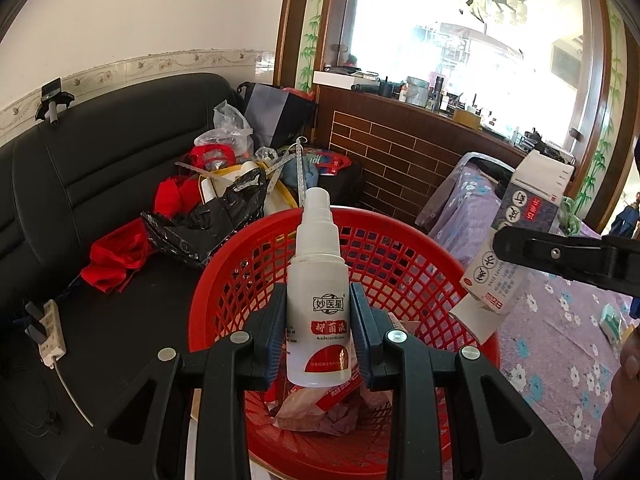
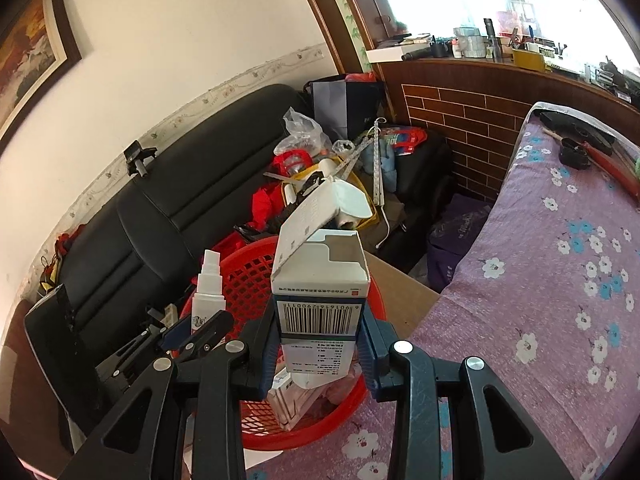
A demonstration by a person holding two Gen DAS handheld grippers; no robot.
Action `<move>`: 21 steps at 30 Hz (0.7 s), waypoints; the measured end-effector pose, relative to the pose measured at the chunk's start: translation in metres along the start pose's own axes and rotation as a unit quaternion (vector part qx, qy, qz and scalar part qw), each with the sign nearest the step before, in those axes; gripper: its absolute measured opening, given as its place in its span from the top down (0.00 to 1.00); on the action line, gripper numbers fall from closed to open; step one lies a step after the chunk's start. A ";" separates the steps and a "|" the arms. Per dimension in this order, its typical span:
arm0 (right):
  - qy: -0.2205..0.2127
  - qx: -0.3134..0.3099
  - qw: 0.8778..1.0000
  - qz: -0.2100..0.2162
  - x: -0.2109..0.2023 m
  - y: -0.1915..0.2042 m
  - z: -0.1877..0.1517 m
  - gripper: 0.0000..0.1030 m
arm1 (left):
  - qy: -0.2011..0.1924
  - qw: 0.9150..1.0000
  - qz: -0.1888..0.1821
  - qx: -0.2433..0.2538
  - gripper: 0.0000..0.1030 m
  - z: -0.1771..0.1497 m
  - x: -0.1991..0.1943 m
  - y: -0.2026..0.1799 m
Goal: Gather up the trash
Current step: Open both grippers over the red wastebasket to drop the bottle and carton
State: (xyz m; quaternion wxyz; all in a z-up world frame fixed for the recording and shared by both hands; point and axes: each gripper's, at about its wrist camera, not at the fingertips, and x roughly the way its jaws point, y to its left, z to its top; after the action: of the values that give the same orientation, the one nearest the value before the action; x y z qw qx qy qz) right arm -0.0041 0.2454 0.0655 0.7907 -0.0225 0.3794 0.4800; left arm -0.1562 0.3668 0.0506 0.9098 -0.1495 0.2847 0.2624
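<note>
A: What do you get from the left wrist view?

B: The left gripper [image 1: 319,332] is clamped on a white spray bottle [image 1: 318,300], 1 pad on each side of its red label. The bottle stands upright, nozzle at the top, right over the red basket [image 1: 400,256]. Down in the basket lie crumpled wrappers [image 1: 320,404].

A: And the other claw?

B: At the right edge the right gripper [image 1: 560,260] comes in sideways, gripping a carton [image 1: 516,240] that tilts above the basket's right rim. Part of a hand [image 1: 628,376] shows low on the right.

A: What's around the basket?

B: To the left and far side, a black sofa [image 1: 80,168] piled with red cloth [image 1: 116,256] and a black bag [image 1: 212,224]. To the right, a purple flowered cloth [image 1: 560,340].

A: Now the right wrist view.

B: The right gripper [image 2: 319,344] is closed on the carton [image 2: 320,300], barcode facing the camera, top flap standing open. It hangs above the basket [image 2: 248,276], over its near right part. A flat packet [image 2: 288,404] lies inside below it.

A: Is the bottle visible there?

B: Yes, to the left: the bottle [image 2: 208,284] upright in the left gripper [image 2: 200,328], above the basket's left side. The 2 items are near each other but apart. The sofa [image 2: 168,216] runs behind, and the flowered cloth [image 2: 560,280] fills the right.
</note>
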 end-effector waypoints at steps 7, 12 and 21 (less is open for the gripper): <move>0.006 0.006 1.000 -0.004 0.009 -0.002 0.003 0.63 | 0.001 1.000 0.001 0.001 0.72 0.000 0.003 -0.001; 0.002 0.009 1.000 -0.004 0.007 0.000 0.006 0.56 | -0.005 1.000 0.007 0.002 0.59 0.001 0.001 -0.001; -0.037 0.024 0.999 0.001 -0.037 -0.006 0.005 0.51 | -0.025 1.000 0.007 0.010 0.43 0.003 -0.017 -0.009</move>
State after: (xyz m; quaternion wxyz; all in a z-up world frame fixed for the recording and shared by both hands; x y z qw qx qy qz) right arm -0.0060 0.2168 0.0895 0.8037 0.0149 0.3616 0.4723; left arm -0.1620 0.3536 0.0642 0.9163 -0.1316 0.2652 0.2697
